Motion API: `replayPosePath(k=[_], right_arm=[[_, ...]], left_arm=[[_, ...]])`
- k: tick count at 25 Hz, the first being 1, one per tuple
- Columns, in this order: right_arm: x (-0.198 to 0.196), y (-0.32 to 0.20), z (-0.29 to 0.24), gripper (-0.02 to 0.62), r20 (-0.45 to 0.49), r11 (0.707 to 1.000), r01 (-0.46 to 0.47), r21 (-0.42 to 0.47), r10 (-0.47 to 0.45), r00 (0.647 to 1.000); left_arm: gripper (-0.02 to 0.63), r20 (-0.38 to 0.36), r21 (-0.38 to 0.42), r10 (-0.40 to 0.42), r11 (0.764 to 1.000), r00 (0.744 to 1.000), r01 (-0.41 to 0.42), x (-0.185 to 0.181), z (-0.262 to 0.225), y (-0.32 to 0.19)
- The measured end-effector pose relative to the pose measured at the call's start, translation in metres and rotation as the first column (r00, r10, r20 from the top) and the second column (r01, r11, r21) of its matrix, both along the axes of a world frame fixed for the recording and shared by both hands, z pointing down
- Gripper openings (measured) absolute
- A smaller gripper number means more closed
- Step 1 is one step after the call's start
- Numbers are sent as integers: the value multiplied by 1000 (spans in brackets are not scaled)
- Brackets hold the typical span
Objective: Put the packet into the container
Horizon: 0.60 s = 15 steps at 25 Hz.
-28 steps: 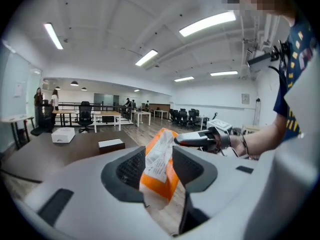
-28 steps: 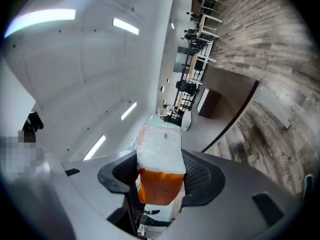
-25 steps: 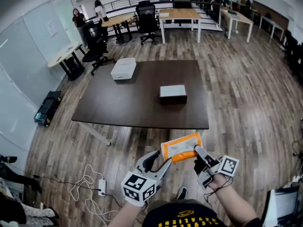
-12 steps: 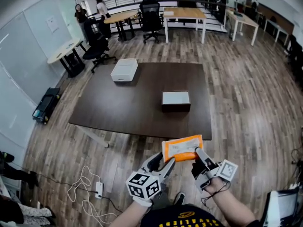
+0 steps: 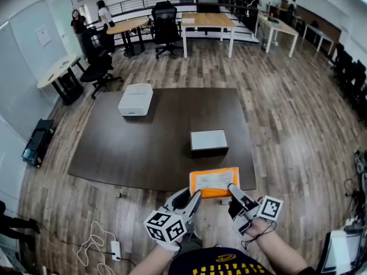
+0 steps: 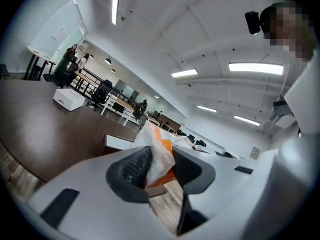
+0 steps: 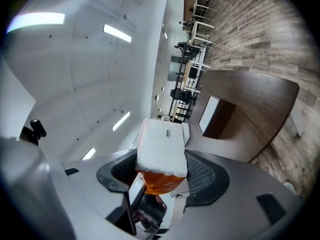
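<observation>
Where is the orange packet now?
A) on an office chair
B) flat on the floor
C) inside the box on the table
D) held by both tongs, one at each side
D: the head view shows the packet between the left tongs and the right tongs; the left tongs' jaws have just been closing, with the packet's edge between them.

Wood-plank floor (image 5: 287, 113); dark table (image 5: 155, 142); desks (image 5: 206, 20), office chairs (image 5: 165, 16) behind; maybe whiteboard wall (image 5: 23, 67) left.
</observation>
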State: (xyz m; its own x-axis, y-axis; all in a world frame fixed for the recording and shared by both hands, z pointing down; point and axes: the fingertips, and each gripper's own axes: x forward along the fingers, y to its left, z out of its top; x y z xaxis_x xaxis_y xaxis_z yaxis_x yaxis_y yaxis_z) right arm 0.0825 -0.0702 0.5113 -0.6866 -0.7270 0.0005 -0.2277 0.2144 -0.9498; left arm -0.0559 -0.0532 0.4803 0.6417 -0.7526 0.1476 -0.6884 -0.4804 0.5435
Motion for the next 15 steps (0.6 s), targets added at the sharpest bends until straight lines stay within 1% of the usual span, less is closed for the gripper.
replayPosePath(k=[3, 7, 11, 15], right_arm=[[-19, -25, -6, 266, -61, 1000, -7, 26, 9, 998], [-29, -47, -5, 274, -124, 999, -38, 22, 40, 991], [-35, -60, -2, 275, -140, 998, -59, 5, 59, 988], [-30, -73, 1, 275, -116, 997, -75, -30, 71, 991]], left_arm=[[123, -39, 0, 21, 1000, 999, -21, -17, 1, -31], [120, -79, -5, 50, 999, 996, -51, -31, 1, -62], [117, -112, -3, 80, 997, 991, -81, -38, 4, -86], [115, -128, -7, 93, 995, 987, -95, -35, 5, -103]])
